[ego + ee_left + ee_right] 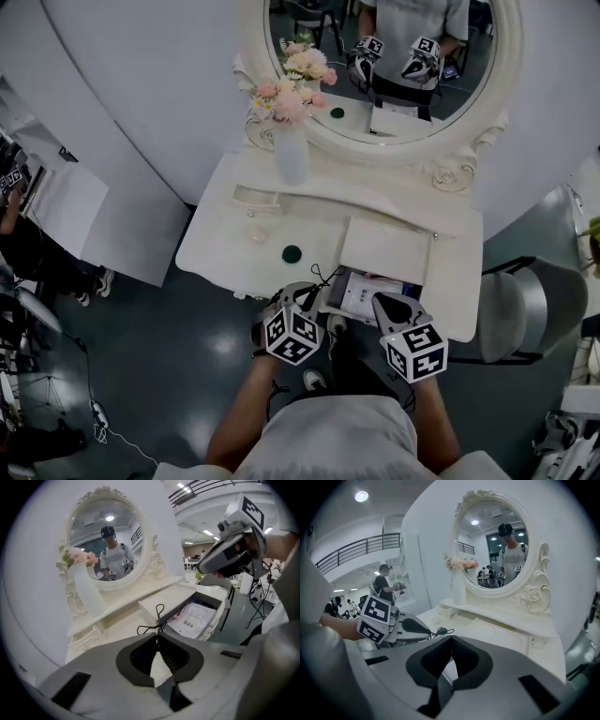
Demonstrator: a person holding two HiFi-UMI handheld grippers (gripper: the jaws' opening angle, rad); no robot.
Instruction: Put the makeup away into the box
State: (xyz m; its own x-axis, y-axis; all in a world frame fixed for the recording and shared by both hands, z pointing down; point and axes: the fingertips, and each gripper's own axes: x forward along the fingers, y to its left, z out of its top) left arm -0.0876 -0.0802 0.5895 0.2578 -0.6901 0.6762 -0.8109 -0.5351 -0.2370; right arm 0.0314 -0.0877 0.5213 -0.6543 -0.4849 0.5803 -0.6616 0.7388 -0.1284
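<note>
My left gripper (307,289) is shut on a thin black eyelash curler (320,276), whose wire loops stick up past the fingertips. The left gripper view shows the curler (158,617) pinched at the tip of the left gripper (158,637), just in front of the open white box (220,603). The box (349,281) sits at the table's front edge with its lid (386,248) laid back and a printed leaflet (361,296) inside. My right gripper (380,300) hovers over the box's near right side, shut and empty. A round green compact (292,253) lies on the table left of the box.
A white vase of pink flowers (291,150) stands at the back left under the oval mirror (394,66). A small raised tray (255,197) sits beside the vase. A grey chair (525,309) stands right of the white table (225,244). Other people show far off in the right gripper view.
</note>
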